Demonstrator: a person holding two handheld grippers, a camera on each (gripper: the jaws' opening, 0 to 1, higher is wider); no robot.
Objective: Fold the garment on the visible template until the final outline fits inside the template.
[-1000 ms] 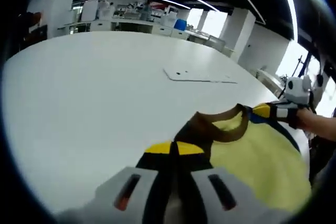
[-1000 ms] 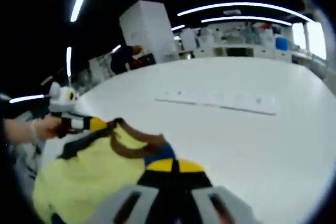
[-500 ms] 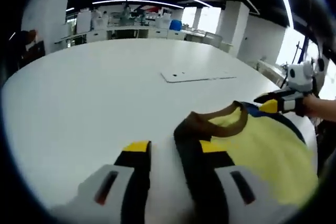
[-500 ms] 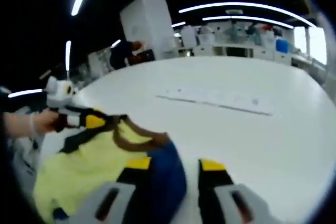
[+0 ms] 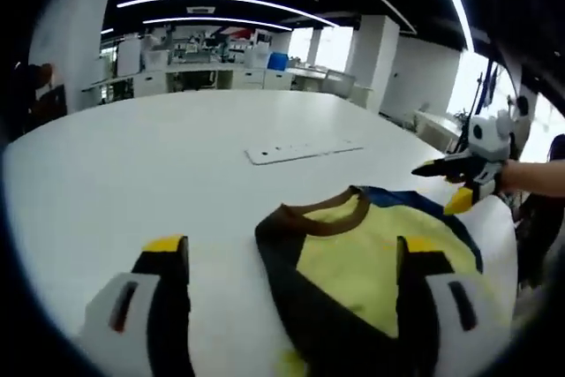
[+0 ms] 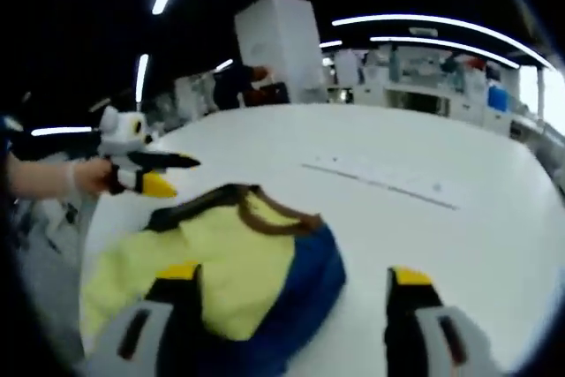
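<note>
White table (image 5: 132,156), template (image 5: 300,149) far; both grippers (image 5: 296,258) (image 6: 296,284) had released garment (image 5: 371,258), jaws wide; seemingly a fold just laid.

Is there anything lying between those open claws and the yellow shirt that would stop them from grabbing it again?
Nothing visible does. The yellow shirt lies on the bare white table, right between the open jaws of the left gripper, and the right gripper hangs open just over it too.

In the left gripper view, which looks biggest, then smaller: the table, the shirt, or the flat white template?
1. The table.
2. The shirt, though it lies nearest the camera.
3. The flat white template, which lies farther away, so it may look smaller than it is.
</note>
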